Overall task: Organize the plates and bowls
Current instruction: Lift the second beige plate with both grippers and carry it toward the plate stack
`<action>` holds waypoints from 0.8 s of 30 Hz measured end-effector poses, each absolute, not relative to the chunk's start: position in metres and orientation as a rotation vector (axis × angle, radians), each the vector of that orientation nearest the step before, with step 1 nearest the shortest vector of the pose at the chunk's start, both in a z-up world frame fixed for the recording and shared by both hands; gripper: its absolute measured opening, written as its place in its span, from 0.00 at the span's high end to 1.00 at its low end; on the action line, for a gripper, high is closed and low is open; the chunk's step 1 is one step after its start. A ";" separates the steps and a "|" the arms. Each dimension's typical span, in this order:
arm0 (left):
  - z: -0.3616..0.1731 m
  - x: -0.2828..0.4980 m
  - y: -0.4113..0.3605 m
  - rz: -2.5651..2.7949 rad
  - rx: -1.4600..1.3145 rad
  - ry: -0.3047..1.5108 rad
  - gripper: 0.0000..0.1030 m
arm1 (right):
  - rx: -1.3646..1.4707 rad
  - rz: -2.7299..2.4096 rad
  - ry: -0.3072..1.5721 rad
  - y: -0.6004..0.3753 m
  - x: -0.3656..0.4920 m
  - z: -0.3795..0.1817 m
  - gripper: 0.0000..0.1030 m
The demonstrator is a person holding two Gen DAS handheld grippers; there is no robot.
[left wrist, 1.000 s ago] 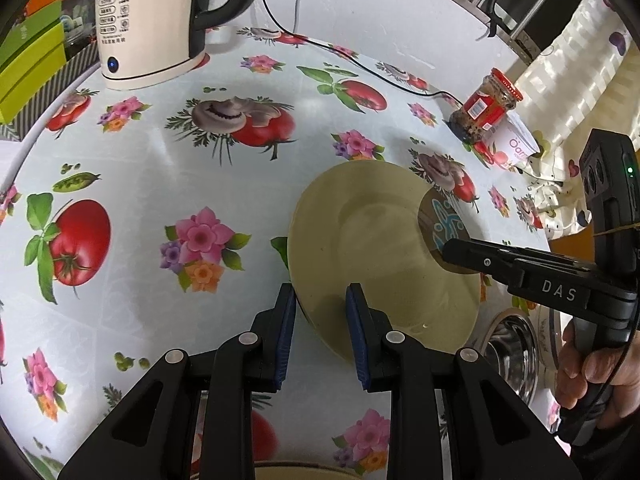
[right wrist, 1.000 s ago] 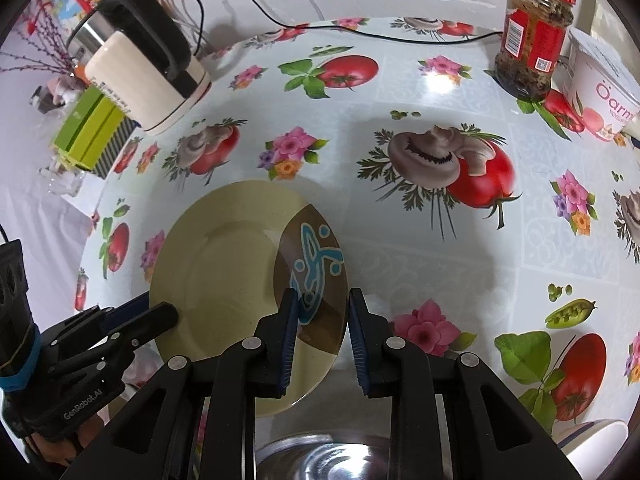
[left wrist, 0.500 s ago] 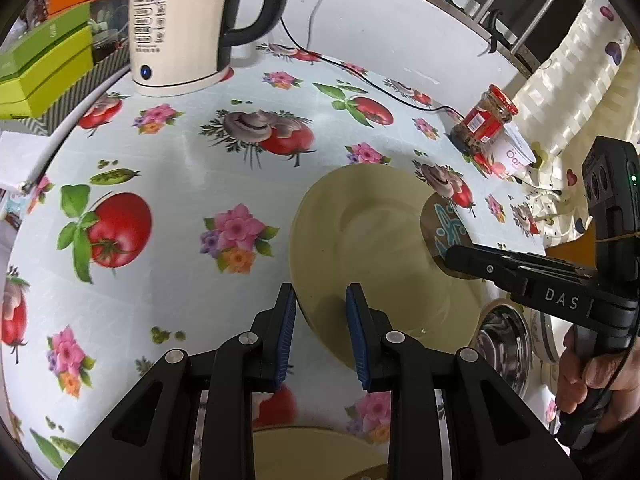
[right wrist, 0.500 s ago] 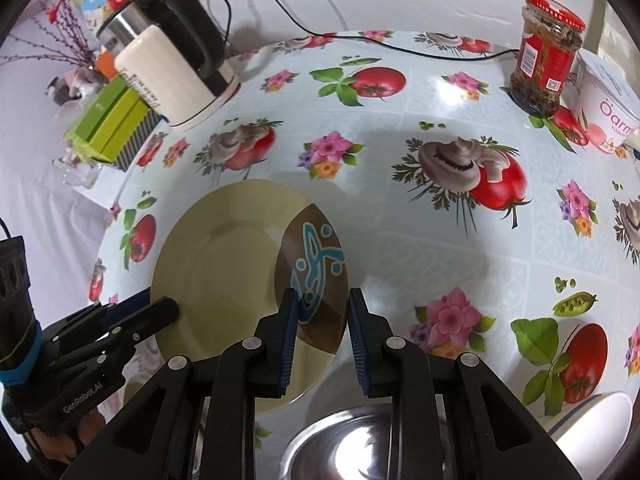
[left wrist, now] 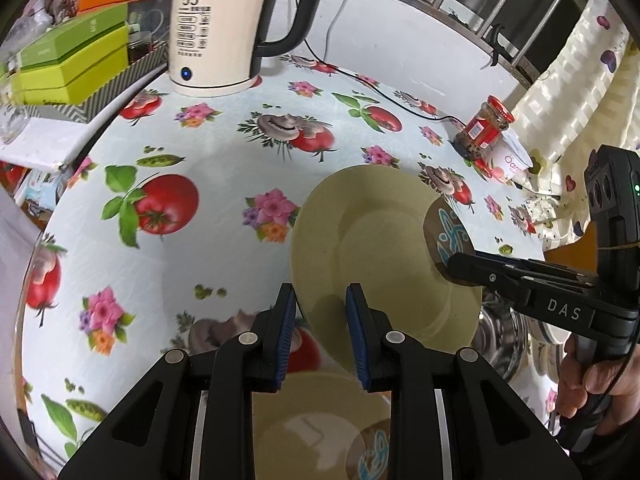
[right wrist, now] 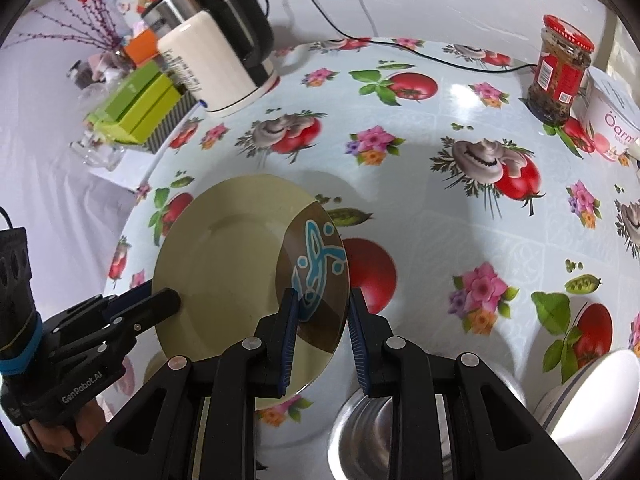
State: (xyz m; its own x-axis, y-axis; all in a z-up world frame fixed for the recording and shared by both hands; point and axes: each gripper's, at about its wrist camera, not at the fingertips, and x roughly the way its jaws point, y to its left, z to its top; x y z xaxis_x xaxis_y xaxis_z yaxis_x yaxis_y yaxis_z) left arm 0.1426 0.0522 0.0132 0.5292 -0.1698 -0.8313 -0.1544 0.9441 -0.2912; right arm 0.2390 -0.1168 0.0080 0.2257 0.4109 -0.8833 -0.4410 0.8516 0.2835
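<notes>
Both grippers have lifted the plate [left wrist: 372,236] higher than a moment ago, so more of the table [left wrist: 224,240] shows, and a second plate [left wrist: 320,424] now peeks out underneath, near the table's near edge.

On the left, the left gripper [left wrist: 320,316] pinches the plain yellow rim between its blue pads, open only as wide as the rim is thick. On the right, the right gripper [right wrist: 320,320] has the brown, blue-painted part of the rim between its pads; I cannot tell if both pads press it.

I think the step is to set this plate on the one below. To do it well, keep the plate flat, move both grippers together, go down slowly, and let go only when it rests.

A shiny metal bowl [right wrist: 368,436] and white bowls [right wrist: 592,396] wait by the right near edge.
</notes>
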 end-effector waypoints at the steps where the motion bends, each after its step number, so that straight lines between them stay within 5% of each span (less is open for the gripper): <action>1: 0.014 0.140 0.052 -0.007 -0.351 1.017 0.74 | -0.030 0.590 1.208 -0.116 0.237 0.008 0.77; 24: 0.013 0.057 0.061 0.056 -0.382 0.994 0.74 | -0.036 0.662 1.223 -0.105 0.155 0.005 0.77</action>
State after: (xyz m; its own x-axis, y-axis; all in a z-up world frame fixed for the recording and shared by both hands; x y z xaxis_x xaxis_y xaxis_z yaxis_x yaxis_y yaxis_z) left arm 0.0568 0.0611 0.0131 0.5498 -0.1269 -0.8256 -0.2183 0.9322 -0.2887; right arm 0.1549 -0.1052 0.0046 0.1795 0.4496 -0.8750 -0.4871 0.8134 0.3180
